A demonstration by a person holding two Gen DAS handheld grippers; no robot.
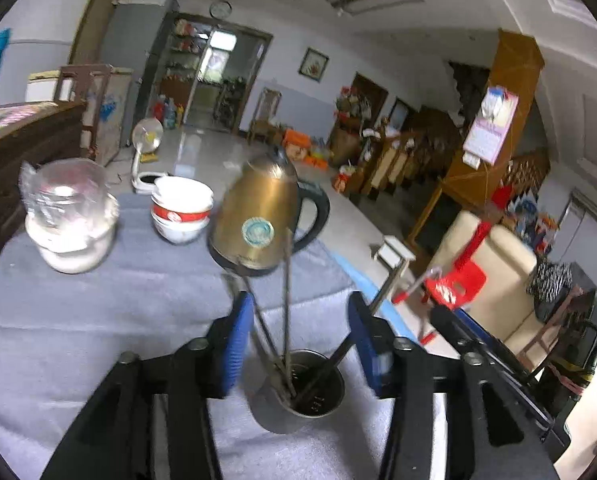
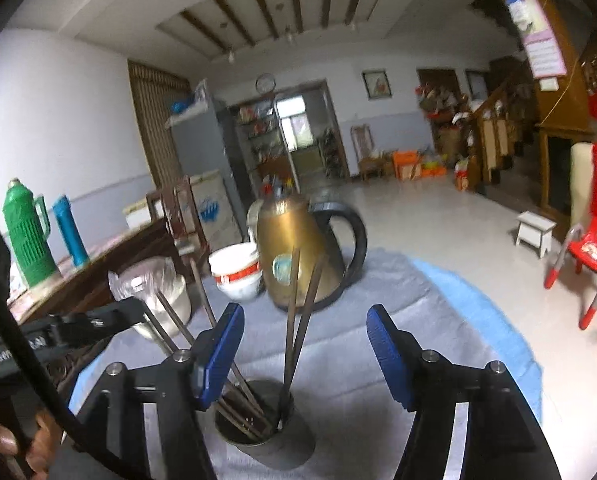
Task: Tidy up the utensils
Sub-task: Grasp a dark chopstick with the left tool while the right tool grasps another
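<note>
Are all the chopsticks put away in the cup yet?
Looks nearly finished. The chopsticks stand in the metal cup on the grey cloth. Nothing is in hand: the left tool and right tool are open. No loose utensils show nearby.

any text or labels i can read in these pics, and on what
"Ge...": white letters, cut off, on the left gripper's black arm in the right wrist view.
Round teal sticker on the brass-coloured electric kettle: blurred.
Pink wall calendar: too small.
Red band on the white bowls: unreadable.
</note>
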